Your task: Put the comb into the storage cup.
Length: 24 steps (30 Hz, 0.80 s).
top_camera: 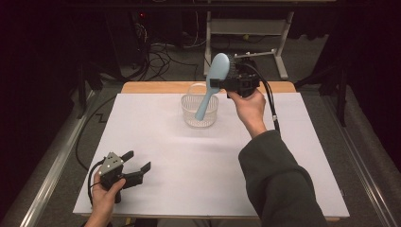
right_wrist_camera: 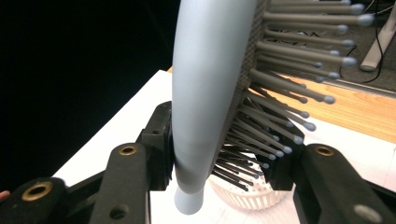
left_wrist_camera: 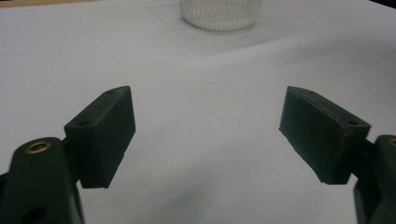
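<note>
The right gripper is clamped on the blue hairbrush: head above the jaws, handle hanging below, over the white basket.

Both grippers are black: the left gripper carries a grey three-cornered plate and blocky rectangular jaws with brass-ringed screw holes; the right gripper trails black cables over a dark grey-green sleeve

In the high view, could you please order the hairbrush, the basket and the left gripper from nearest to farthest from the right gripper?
1. Hairbrush: clamped in the right gripper, handle hanging down.
2. Basket: just below-left, at the table's far edge.
3. Left gripper: near-left corner, open.
</note>
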{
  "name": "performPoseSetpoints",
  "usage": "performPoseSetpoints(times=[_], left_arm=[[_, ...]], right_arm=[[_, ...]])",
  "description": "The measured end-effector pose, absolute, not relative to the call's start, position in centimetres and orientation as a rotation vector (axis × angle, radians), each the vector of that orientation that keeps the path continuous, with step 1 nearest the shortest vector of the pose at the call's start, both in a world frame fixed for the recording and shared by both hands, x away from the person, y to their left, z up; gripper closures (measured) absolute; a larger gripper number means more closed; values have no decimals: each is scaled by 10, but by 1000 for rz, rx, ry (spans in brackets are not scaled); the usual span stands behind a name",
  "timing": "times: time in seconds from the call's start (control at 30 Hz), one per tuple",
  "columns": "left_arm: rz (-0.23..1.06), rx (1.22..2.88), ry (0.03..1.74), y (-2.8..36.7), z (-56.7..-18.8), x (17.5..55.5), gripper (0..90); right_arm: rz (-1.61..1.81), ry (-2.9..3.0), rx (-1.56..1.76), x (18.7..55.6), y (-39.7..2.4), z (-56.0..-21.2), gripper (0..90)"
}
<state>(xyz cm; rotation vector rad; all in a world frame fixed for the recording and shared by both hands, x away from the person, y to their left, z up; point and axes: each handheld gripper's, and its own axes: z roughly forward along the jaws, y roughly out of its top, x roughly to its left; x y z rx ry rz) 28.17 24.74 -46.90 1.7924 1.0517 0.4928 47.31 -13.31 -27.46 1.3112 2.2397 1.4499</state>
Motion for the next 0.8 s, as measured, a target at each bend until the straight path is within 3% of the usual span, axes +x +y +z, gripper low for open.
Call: performPoseSetpoints(times=[0.8], left_arm=[[496,1807,1043,246,-469,282,187]], right_arm=[[1372,2172,1372,509,-115,-274,536]])
